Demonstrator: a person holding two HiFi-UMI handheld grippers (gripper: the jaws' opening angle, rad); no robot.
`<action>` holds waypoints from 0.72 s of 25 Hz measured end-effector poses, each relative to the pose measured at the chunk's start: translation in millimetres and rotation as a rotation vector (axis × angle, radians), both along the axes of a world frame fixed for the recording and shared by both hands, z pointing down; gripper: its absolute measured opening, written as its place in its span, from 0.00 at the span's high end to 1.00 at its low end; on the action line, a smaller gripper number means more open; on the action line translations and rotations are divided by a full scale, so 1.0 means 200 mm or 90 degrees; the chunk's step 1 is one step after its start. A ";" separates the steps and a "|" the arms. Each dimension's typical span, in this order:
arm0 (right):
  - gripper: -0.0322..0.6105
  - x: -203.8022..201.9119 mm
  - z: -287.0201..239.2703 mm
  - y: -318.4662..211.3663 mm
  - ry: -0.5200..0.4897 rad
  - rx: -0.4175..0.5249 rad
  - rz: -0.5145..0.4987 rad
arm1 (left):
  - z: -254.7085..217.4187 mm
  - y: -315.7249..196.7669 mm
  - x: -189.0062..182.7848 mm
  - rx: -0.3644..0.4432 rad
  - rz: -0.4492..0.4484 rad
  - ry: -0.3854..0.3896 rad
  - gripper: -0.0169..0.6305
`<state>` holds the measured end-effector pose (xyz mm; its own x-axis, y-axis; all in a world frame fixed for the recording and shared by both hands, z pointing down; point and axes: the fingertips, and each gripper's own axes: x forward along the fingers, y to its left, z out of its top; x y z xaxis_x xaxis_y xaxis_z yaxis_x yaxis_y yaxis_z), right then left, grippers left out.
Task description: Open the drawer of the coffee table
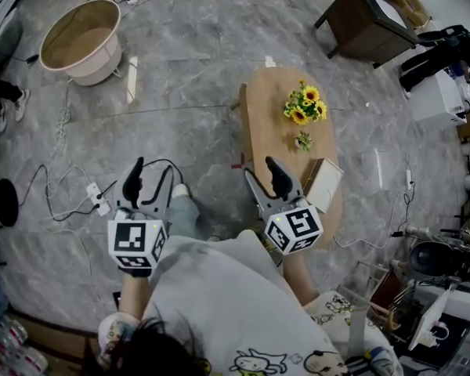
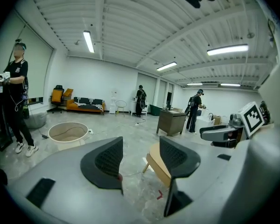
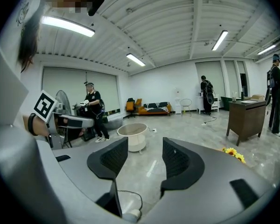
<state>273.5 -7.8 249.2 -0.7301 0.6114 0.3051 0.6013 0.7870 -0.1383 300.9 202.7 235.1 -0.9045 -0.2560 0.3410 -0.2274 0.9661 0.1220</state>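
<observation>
In the head view the oval wooden coffee table (image 1: 270,124) stands on the grey floor in front of me. It carries yellow sunflowers (image 1: 304,104), a small plant (image 1: 302,140) and a white box (image 1: 323,183). No drawer front can be made out. My right gripper (image 1: 262,177) hovers over the table's near left edge, open and empty. My left gripper (image 1: 153,175) hangs over the floor left of the table, also open and empty. The left gripper view has the table's end (image 2: 155,164) showing between its spread fingers (image 2: 107,162). The right gripper (image 3: 145,158) looks at bare floor.
A round beige tub (image 1: 82,41) stands at the far left and a brown desk (image 1: 368,18) at the far right. Cables and a power strip (image 1: 94,194) lie on the floor by my left gripper. Several people (image 2: 16,97) stand around the room.
</observation>
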 end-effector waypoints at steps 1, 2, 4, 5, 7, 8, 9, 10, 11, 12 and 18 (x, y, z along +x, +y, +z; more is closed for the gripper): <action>0.64 -0.06 -0.01 0.02 0.000 -0.001 0.005 | 0.00 0.03 -0.06 -0.001 0.005 0.001 0.63; 0.64 -0.11 -0.02 0.05 0.000 -0.001 0.010 | -0.01 0.06 -0.11 -0.002 0.010 0.002 0.62; 0.63 -0.20 -0.03 0.09 0.000 -0.003 0.018 | -0.01 0.12 -0.21 -0.005 0.018 0.006 0.60; 0.62 -0.25 -0.03 0.11 0.000 -0.004 0.021 | -0.01 0.15 -0.26 -0.006 0.020 0.007 0.59; 0.61 -0.33 -0.02 0.15 0.001 -0.005 0.029 | 0.00 0.20 -0.35 -0.004 0.024 0.009 0.59; 0.61 -0.37 -0.02 0.16 0.001 -0.007 0.034 | 0.01 0.23 -0.39 -0.003 0.027 0.010 0.58; 0.61 -0.41 -0.02 0.18 0.001 -0.009 0.039 | 0.01 0.25 -0.42 -0.004 0.030 0.011 0.58; 0.60 -0.44 -0.02 0.19 0.000 -0.012 0.045 | 0.02 0.27 -0.45 -0.005 0.035 0.012 0.58; 0.60 -0.47 -0.02 0.20 0.000 -0.014 0.051 | 0.02 0.29 -0.49 -0.006 0.038 0.013 0.58; 0.60 -0.49 -0.02 0.22 0.001 -0.013 0.056 | 0.02 0.30 -0.51 -0.006 0.041 0.013 0.57; 0.59 -0.55 0.02 0.29 0.021 -0.008 0.070 | 0.06 0.35 -0.61 0.001 0.063 0.023 0.57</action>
